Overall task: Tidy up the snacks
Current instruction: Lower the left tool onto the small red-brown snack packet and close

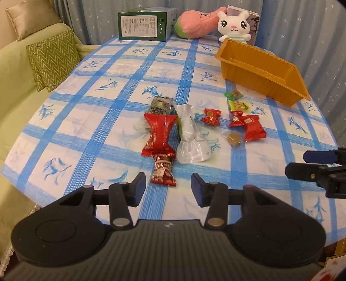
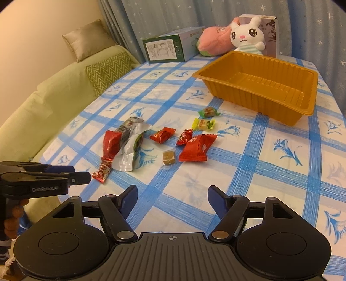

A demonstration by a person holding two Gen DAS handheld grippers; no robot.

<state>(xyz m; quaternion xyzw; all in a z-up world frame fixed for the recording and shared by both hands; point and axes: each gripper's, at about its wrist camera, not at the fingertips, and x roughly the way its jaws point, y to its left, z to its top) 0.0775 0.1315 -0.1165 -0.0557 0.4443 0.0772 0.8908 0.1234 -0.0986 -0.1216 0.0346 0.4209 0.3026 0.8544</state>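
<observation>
Left wrist view: my left gripper (image 1: 168, 187) hangs over the near edge of the table, jaws apart with nothing between the pads, and just beyond its tips lies a small red-and-white candy bar (image 1: 162, 170). Behind that, in a loose heap, sit a big red twist-wrapped pack (image 1: 160, 134), a silvery white pouch (image 1: 191, 138) touching its right side, and a dark packet (image 1: 161, 104) at the far end. To the right, apart from the heap, the small sweets are scattered: a red candy (image 1: 212, 116), two more red ones side by side (image 1: 254, 127), a yellow one (image 1: 239, 106), a green one (image 1: 233, 94) and a brown cube in clear wrap (image 1: 234, 137). The orange tray (image 2: 287, 103) stands beyond them on the right, its floor bare in the right wrist view, ribbed walls glossy. My right gripper (image 2: 173, 198) hovers low over the cloth, jaws also apart and holding nothing. The tablecloth (image 2: 248, 164) is white with blue bands and blue flower prints. At the far end stand a green box (image 1: 143, 27), a pink plush (image 1: 194, 23) and a white bunny plush (image 1: 234, 24). A green sofa (image 2: 54, 101) with a zigzag cushion (image 2: 108, 70) runs along the left; starry blue curtains (image 2: 173, 15) hang behind.
</observation>
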